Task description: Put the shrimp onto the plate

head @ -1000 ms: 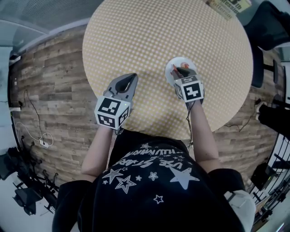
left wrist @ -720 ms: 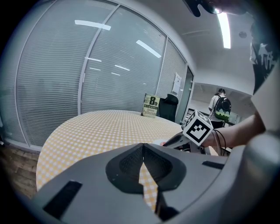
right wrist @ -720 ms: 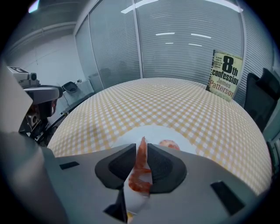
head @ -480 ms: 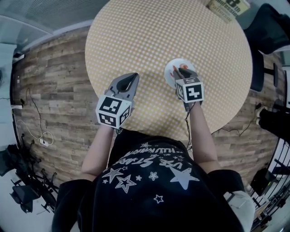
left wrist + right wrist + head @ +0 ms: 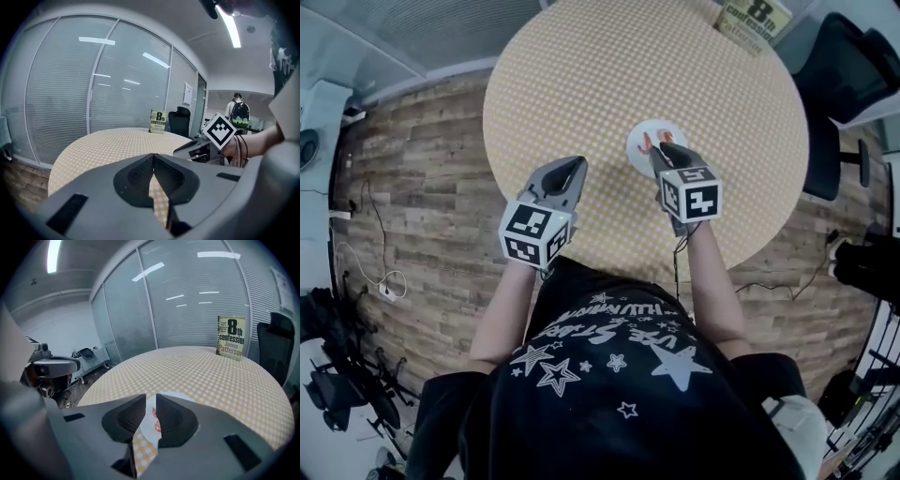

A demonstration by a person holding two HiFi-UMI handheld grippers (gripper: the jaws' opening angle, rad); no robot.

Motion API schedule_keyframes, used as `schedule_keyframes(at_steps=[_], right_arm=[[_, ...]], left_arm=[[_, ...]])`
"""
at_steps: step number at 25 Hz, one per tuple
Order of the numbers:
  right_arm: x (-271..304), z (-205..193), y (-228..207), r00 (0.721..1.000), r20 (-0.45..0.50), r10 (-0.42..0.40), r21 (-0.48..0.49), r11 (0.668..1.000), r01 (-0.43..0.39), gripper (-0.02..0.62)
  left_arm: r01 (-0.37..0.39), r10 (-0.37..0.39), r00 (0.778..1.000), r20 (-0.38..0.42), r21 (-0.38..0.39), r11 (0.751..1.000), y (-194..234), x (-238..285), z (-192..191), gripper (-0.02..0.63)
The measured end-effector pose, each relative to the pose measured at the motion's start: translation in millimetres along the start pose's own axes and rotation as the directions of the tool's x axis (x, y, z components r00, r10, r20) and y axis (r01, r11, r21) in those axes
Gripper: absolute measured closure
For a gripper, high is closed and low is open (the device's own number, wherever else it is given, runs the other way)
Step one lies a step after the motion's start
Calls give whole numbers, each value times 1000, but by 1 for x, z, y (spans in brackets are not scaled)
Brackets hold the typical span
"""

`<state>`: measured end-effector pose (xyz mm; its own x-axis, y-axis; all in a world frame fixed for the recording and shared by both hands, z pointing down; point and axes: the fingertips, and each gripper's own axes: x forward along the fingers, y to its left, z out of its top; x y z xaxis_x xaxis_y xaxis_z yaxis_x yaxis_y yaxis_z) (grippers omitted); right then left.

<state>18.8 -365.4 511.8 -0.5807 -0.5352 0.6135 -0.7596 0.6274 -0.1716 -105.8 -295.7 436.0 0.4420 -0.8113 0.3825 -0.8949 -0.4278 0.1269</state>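
Shrimp (image 5: pixel 155 420) on plate (image 5: pixel 656 128) just beyond slightly parted right tongs (image 5: pixel 151 397); left tongs (image 5: pixel 153 156) pressed together.

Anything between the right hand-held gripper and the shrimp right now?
Nothing visible. The shrimp lies on the white plate, in plain sight through the slightly parted jaws of the right hand-held gripper.

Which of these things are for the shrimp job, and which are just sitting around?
For the job:
shrimp, lying on the plate
plate
right gripper, jaws slightly apart, at the plate

Just lying about:
book, at the table's far edge
office chair
left gripper, shut, holding nothing
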Motion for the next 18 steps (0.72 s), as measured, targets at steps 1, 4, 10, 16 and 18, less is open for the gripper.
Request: schedule_keyframes(at_steps=[1, 4, 10, 16, 18], right_arm=[[-9, 1, 2, 1000, 15, 9, -2, 1000, -9, 520], [-34, 1, 9, 997, 61, 38, -6, 999, -38, 522], [-81, -11, 24, 988, 123, 98, 3, 995, -99, 538], [-116, -30, 33, 979, 154, 135, 20, 990, -139, 546], [-125, -32, 38, 977, 164, 137, 21, 990, -142, 548]], left_arm=[[-9, 9, 1000, 8, -2, 1000, -6, -5, 0, 604], [-31, 31, 999, 24, -8, 1000, -23, -19, -2, 604], [-68, 68, 997, 32, -12, 998, -59, -41, -8, 604], [-45, 46, 999, 16, -18, 999, -103, -51, -22, 604], [-35, 35, 999, 10, -11, 999, -111, -55, -26, 604]])
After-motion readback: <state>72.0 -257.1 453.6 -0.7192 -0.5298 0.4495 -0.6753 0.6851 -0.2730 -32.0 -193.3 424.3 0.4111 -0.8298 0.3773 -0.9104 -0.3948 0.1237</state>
